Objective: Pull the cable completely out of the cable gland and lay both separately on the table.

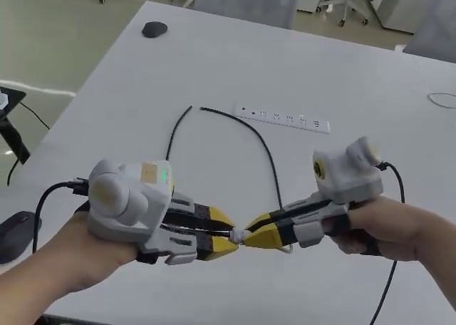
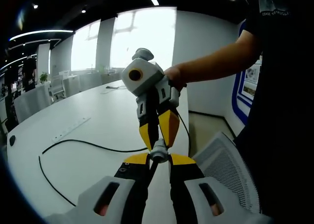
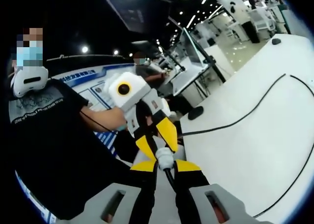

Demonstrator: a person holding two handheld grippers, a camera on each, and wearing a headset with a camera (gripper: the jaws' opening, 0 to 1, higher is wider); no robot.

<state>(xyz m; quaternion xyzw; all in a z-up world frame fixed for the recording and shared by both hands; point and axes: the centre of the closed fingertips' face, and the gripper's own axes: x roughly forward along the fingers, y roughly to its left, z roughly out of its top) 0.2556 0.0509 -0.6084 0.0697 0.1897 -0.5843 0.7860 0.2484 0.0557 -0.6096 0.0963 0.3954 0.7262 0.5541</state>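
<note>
Tip to tip, left gripper fingers clamp the cable gland, right gripper fingers the cable.

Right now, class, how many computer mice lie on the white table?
2. The far mouse lies near the table's far edge. The near mouse lies at its near left edge. Others may lie outside the pictures.

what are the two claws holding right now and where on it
The left claw pinches the white cable gland at its tips; the right claw seems to grip the black cable right where it enters the gland.
</note>
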